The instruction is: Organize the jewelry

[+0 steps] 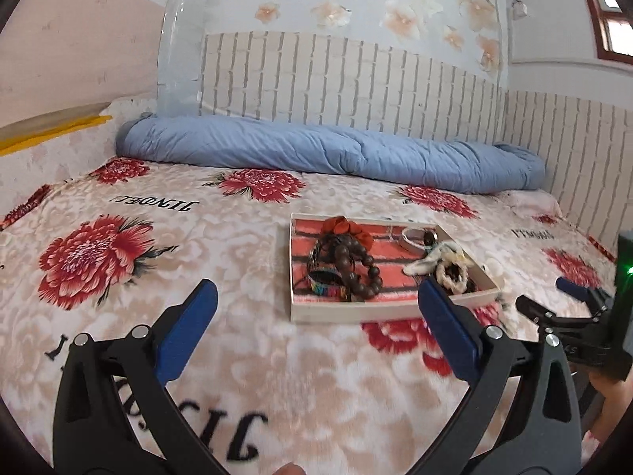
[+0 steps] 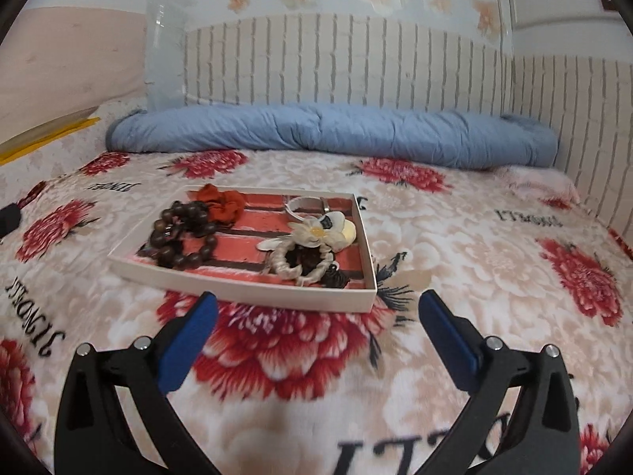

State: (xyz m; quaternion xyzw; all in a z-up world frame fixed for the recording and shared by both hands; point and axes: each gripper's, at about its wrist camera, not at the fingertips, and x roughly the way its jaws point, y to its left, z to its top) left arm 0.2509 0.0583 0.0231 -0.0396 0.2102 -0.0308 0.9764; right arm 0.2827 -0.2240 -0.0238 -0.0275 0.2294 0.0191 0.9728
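Both tongs stand spread wide and grip nothing: the left gripper (image 1: 316, 297) and the right gripper (image 2: 316, 308) hover over the blanket (image 2: 474, 245) on the near side of the tray (image 2: 245, 287), clear of it. Within the tray lie the jewelry items: brown beads (image 2: 178, 237) toward its left side, a red scrunchie (image 2: 223, 202) at its far left corner, a silver ring (image 2: 306, 202) near its far edge, a cream flower (image 2: 322, 231) toward its right side, and a cream scrunchie (image 2: 298, 263) by its near right corner. A dark item at the tray's near right corner is too small to make out. Left wrist view: the right blue pad covers the tray's near right corner, so the cream scrunchie (image 1: 453, 273) is partly hidden; this view alone shows a striped band (image 1: 326, 283) just beside the beads (image 1: 356, 265) near the tray's (image 1: 356, 312) near edge, and the right gripper (image 1: 569, 297) to the tray's right, cut off by the frame edge. Right wrist view: the band is hidden behind the tray's near wall and the beads. Beyond the tray, a rolled blue quilt (image 2: 336, 130) lies along the wall (image 2: 356, 63).
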